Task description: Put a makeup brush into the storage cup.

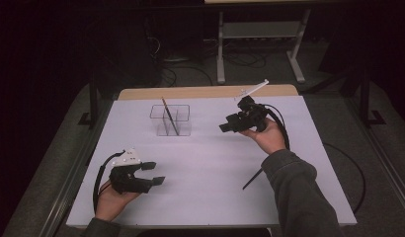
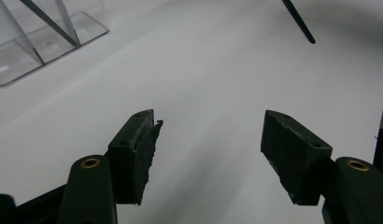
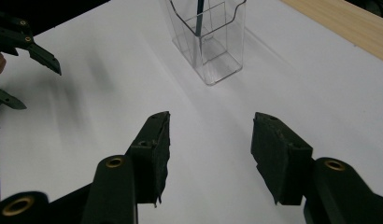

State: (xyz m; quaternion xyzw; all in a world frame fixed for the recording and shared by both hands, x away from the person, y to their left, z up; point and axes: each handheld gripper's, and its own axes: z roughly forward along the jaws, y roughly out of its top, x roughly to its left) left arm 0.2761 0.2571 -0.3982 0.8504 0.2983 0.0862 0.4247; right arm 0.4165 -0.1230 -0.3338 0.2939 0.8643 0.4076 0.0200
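While one pen (image 1: 169, 116) stands in the clear holder (image 1: 182, 127), we hold both grippers (image 1: 147, 174) (image 1: 229, 124) open and empty, another pen (image 1: 252, 178) left.

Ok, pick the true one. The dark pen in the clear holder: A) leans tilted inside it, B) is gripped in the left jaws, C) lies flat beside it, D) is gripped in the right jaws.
A: the pen leans at a slant inside the clear holder, and both pairs of jaws are empty.

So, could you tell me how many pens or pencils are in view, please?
2: one pencil leaning inside the clear holder, and one black pen lying on the table near the right sleeve. More may be hidden.
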